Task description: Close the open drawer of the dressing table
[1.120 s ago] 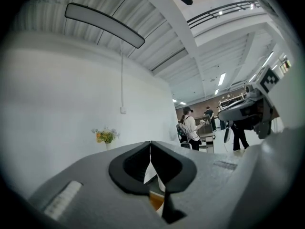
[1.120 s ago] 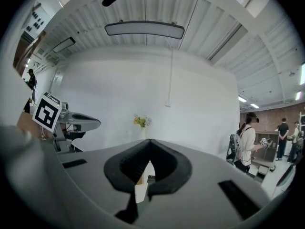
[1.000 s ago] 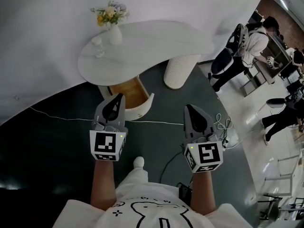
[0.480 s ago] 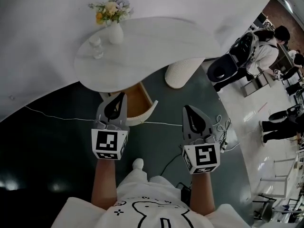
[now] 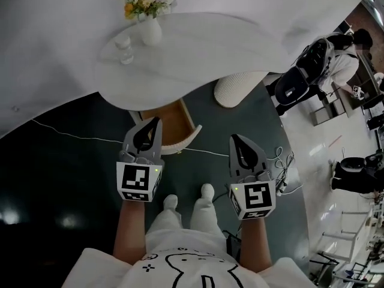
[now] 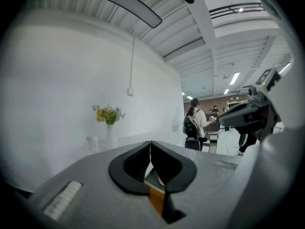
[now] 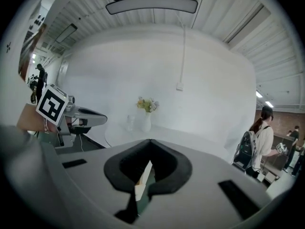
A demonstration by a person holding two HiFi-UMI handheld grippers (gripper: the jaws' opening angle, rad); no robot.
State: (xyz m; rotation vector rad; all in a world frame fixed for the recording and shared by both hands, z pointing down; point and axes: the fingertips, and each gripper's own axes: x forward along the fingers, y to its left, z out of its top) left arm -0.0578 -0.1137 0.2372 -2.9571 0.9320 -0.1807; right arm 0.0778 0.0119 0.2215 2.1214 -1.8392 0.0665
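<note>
Just ahead of my left gripper point(image 5: 155, 123), clenched on nothing, stands the open drawer point(image 5: 176, 119); my right gripper point(image 5: 233, 138) beside it is likewise clenched.

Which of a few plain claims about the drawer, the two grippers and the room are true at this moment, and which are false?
1. The drawer under the table stands open. True.
2. The left gripper is clamped on the drawer's front. False: its jaws are together with nothing between them.
3. A vase of flowers stands upright on the table. True.
4. The right gripper has its jaws wide apart. False: they are together, and it holds nothing.
5. Nobody else is in the room. False: a person with a backpack stands off to the right.
</note>
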